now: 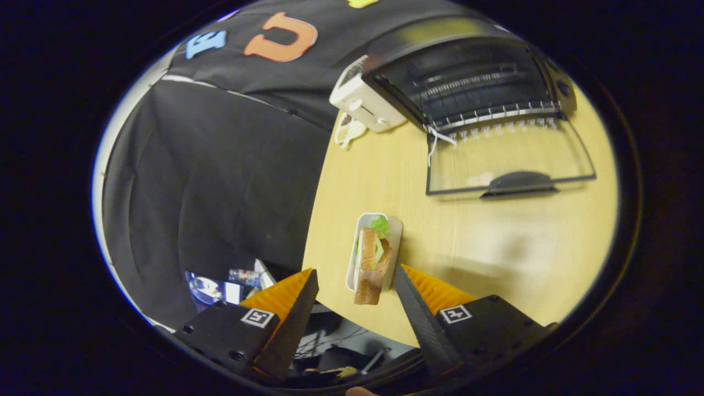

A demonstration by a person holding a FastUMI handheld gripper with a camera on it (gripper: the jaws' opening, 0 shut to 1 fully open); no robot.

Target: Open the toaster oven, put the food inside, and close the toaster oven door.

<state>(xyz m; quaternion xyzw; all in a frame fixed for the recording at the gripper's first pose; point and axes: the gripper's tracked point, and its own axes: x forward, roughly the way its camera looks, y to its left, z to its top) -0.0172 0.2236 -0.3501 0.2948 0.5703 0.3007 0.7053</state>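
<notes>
Claw (356, 286) wide, two fingers astride one sandwich (371, 264) on one tray (352, 258); one toaster oven (467, 82) beyond, door (509, 159) down

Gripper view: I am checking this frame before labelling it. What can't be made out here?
- Toaster oven interior: dark, rack blurred; whether anything sits inside is unclear.
- Sandwich: its filling is too small to name; it overhangs the white tray.
- Tongs: open around the sandwich; contact cannot be judged.
- White appliance: partly hidden behind the oven.

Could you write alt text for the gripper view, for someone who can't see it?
The hand-held gripper is open around a sandwich on a white tray. Beyond, on the wooden table, the toaster oven stands with its door down.
</notes>
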